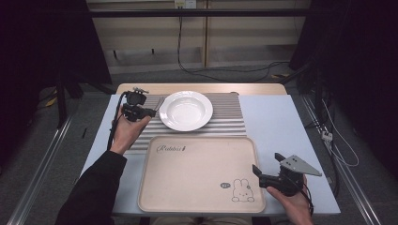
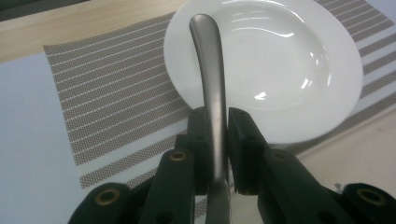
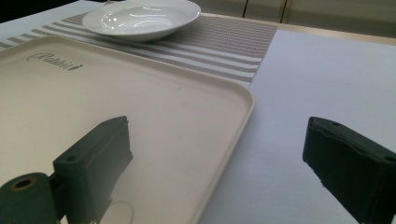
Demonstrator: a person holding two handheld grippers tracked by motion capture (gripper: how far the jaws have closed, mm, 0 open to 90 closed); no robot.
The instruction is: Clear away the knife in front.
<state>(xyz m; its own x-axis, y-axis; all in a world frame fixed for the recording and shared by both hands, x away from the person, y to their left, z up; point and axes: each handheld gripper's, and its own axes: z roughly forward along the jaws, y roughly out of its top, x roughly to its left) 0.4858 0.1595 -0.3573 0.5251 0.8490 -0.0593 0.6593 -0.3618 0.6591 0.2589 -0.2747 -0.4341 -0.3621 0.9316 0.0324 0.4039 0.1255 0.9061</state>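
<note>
My left gripper (image 1: 149,112) hangs over the striped placemat (image 1: 229,119), just left of the white deep plate (image 1: 186,110). It is shut on the handle of a metal piece of cutlery (image 2: 211,70). The rounded handle end points over the plate's rim (image 2: 280,135); the working end is hidden below the jaws, so I cannot tell which utensil it is. My right gripper (image 1: 266,162) is open and holds nothing. It hovers at the right edge of the beige tray (image 1: 197,183), one jaw over the tray (image 3: 140,102) and the other over the pale table cover (image 3: 299,84).
The tray carries a rabbit drawing (image 1: 242,191) at its near right corner and nothing else. The plate (image 3: 140,18) has nothing in it. Bare pale cover (image 1: 277,122) lies right of the placemat. Cables (image 1: 206,72) trail on the floor beyond the table.
</note>
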